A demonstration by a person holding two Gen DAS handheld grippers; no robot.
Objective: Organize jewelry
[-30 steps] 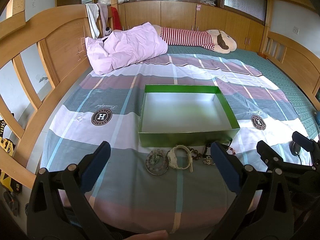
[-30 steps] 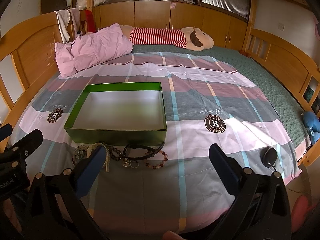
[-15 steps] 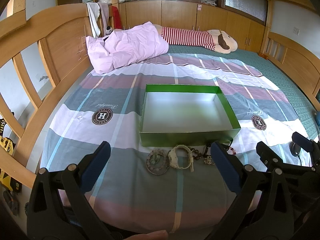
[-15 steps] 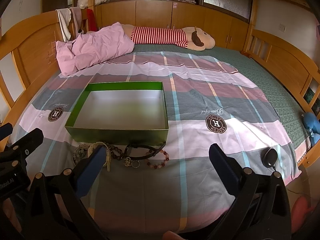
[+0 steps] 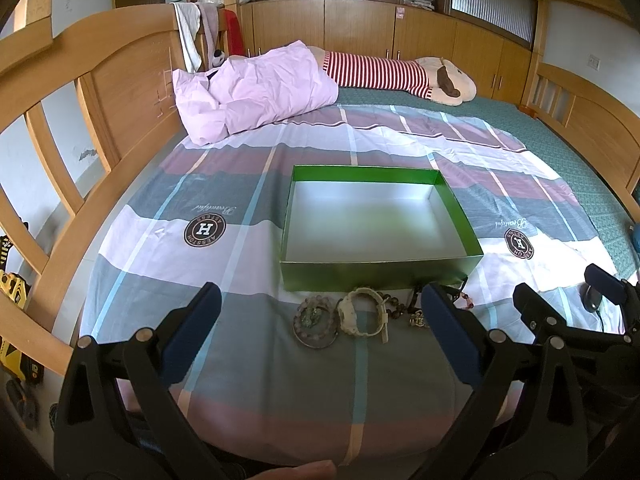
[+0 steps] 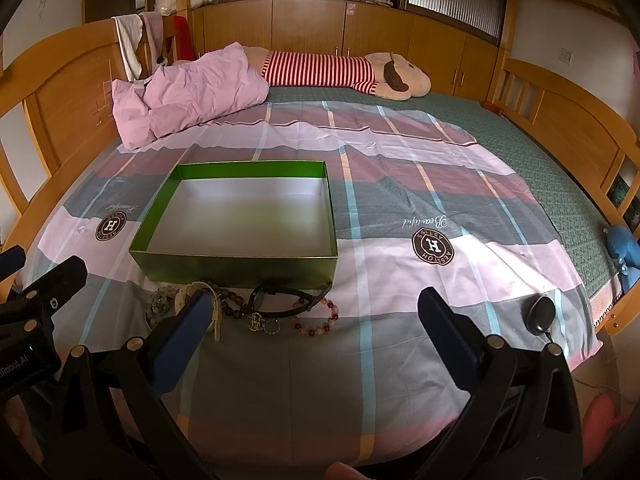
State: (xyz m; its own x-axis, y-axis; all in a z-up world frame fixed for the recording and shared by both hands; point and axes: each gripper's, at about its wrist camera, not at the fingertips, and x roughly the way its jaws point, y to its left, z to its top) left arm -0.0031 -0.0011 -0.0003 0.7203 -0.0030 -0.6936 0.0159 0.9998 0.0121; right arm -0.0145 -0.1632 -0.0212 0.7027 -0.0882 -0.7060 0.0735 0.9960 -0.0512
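On the near bedspread: we are seeing the jewelry lying in a row just in front of the green box's near wall.
Jewelry, left end: a grey beaded bracelet is lying flat, touching a cream watch on its right.
Jewelry, middle: a dark bead strand is trailing right from the watch, with a black strap curving beyond it and a small metal charm sitting just near of that strap.
Jewelry, right end: a pink and red bead bracelet is resting at the strap's right tip.
Green box: we are finding it open-topped, with a silver floor holding nothing, standing on the plaid sheet.
Left gripper: we are holding it released, fingers spread wide, hovering near of the grey bracelet and watch, touching neither.
Right gripper: we are holding it released too, fingers wide apart, with its left finger overlapping the watch in view; the bead bracelet is lying between the fingers, farther out.
Far right: a black mouse is sitting near the sheet's edge.
Far end: a pink pillow and a striped plush toy are lying by the headboard.
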